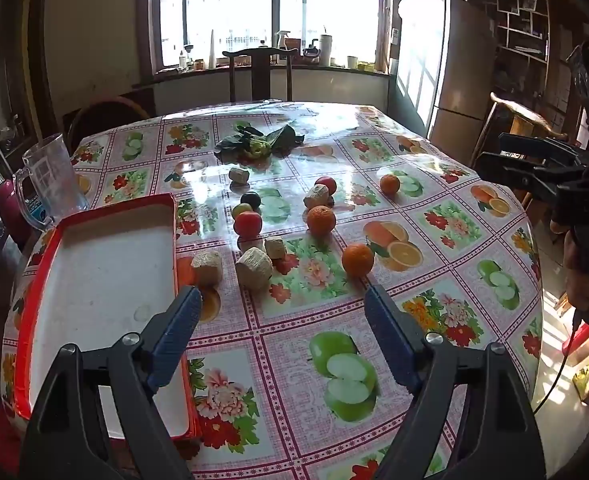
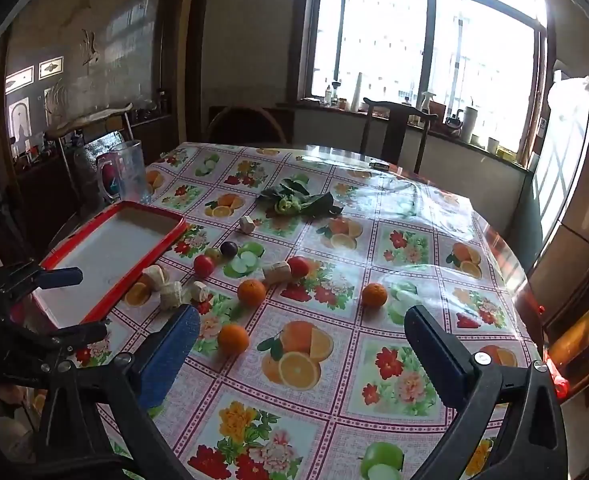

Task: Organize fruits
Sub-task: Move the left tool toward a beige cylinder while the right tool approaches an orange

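With both my grippers, left (image 1: 282, 300) and right (image 2: 300, 316), spread open and empty, the nearest orange (image 1: 357, 259) sits centre frame just beyond my left fingertips, tray (image 1: 166, 208) lower left.

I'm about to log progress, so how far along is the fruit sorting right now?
Nothing looks done: the red tray holds no fruit. Nothing is in hand either; the left gripper and right gripper are both open and hold nothing. Left to do: the oranges, the red fruits and the others are scattered on the tablecloth.
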A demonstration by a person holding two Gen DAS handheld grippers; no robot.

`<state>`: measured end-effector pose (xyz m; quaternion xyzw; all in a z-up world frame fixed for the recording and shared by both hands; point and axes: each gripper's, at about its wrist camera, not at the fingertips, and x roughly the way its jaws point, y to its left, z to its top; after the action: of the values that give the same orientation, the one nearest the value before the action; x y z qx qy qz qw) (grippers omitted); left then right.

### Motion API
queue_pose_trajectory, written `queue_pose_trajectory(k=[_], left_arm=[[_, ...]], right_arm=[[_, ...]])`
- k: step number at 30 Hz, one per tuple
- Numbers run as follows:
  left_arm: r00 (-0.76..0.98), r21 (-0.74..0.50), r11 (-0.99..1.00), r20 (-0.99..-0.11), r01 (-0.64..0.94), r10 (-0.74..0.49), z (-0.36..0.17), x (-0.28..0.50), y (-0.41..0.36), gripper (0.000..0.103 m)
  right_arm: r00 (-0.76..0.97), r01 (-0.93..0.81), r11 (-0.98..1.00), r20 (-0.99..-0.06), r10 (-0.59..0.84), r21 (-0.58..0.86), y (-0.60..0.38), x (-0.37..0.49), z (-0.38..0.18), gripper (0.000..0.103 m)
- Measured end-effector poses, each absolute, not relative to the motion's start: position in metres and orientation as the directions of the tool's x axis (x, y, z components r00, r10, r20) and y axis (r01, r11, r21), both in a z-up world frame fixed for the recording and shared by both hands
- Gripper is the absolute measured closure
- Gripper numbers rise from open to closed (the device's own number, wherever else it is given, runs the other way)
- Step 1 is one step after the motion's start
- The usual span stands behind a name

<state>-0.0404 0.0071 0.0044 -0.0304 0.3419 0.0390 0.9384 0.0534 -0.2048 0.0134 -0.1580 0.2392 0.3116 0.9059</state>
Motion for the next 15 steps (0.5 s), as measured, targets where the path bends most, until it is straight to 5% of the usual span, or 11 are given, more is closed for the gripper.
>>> queue_pose_trajectory(k=[15], left_arm=[[0.729, -0.045, 0.995, -0.684, -0.086, 0.032, -0.010, -0.027, 0.011, 0.019]], right_arm=[[0.600, -0.706, 0.705, -0.590, 0.540, -0.073, -0.207, 0.060, -0.005, 0.000]])
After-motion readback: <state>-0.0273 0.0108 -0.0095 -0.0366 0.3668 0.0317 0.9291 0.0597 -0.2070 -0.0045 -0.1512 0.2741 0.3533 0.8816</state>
